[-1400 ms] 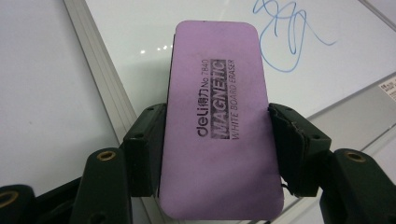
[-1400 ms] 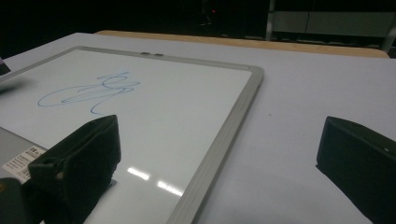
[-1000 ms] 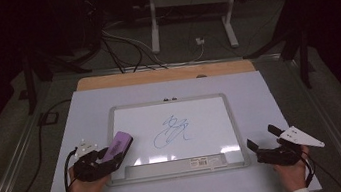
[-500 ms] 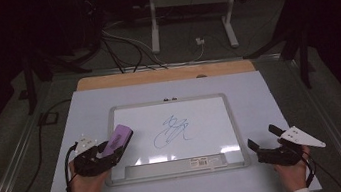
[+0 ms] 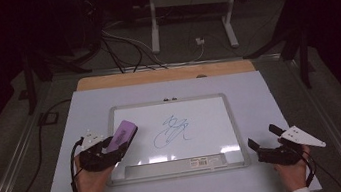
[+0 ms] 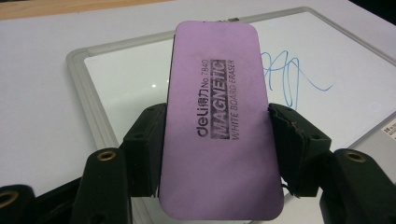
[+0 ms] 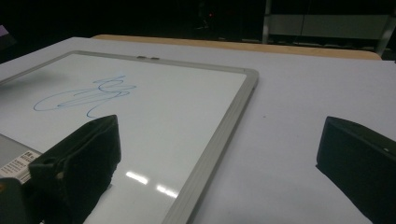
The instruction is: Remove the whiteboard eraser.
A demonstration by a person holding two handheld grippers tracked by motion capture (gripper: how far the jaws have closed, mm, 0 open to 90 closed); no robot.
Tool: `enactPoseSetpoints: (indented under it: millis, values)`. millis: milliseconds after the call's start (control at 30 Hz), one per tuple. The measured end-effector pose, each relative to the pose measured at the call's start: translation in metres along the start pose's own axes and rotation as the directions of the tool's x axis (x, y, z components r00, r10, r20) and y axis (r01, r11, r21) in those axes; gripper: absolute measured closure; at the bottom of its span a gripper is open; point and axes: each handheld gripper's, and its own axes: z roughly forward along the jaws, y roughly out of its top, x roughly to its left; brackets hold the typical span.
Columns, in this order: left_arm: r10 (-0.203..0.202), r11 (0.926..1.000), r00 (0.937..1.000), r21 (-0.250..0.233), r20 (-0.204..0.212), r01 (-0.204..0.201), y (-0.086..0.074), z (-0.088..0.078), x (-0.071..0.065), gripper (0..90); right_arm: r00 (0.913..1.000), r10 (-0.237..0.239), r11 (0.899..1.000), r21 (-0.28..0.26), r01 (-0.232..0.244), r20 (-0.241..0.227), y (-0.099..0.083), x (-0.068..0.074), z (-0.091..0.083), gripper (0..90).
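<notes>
A whiteboard point(image 5: 201, 117) with a grey frame lies flat on the white table, and a blue scribble point(image 5: 172, 130) marks its middle. My left gripper point(image 5: 115, 146) is shut on a purple magnetic eraser point(image 5: 120, 135), held over the board's left edge. In the left gripper view the eraser point(image 6: 217, 121) sits clamped between both black jaws, its printed face up, with the scribble point(image 6: 287, 77) beyond it to the right. My right gripper point(image 5: 265, 144) rests open on the table off the board's lower right corner. Its two jaws stand wide apart in the right gripper view, with the scribble point(image 7: 81, 98) ahead left.
The white table top point(image 5: 284, 95) has a wooden strip point(image 5: 165, 74) along its far edge. Beyond it the dark floor holds cables point(image 5: 126, 44) and a metal stand point(image 5: 189, 7). A label strip point(image 5: 203, 160) runs along the board's near frame.
My left gripper has carried the eraser a little up and to the right, from the board's left frame onto its surface. The right gripper has stayed in place.
</notes>
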Motion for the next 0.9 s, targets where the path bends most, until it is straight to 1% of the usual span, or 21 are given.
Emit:
enactPoseSetpoints:
  millis: [200,367,433,633,900]
  values:
    - [0.006,0.9998,0.9998,-0.021,0.016,-0.006,0.002,0.002,-0.003,41.6,1.0000,-0.004,1.000,0.001,0.004,-0.001,0.001,0.001,0.001,0.2]
    - [0.014,0.9996,0.9995,-0.025,0.027,-0.013,0.005,0.008,-0.006,41.7,1.0000,-0.006,1.000,0.004,0.006,-0.001,0.000,0.002,0.001,0.2]
    - [0.024,0.9995,0.9992,-0.023,0.031,-0.023,0.006,0.010,-0.008,41.7,1.0000,-0.005,1.000,0.002,0.005,-0.001,0.000,0.001,0.001,0.2]
    - [0.033,0.9993,0.9987,-0.021,0.037,-0.032,0.009,0.018,-0.013,41.7,1.0000,-0.005,1.000,0.002,0.005,-0.001,0.001,0.002,0.001,0.2]
    - [0.058,0.9983,0.9975,0.004,0.041,-0.058,0.011,0.029,-0.022,41.7,1.0000,-0.002,1.000,0.000,0.002,-0.003,0.001,0.000,0.001,0.3]
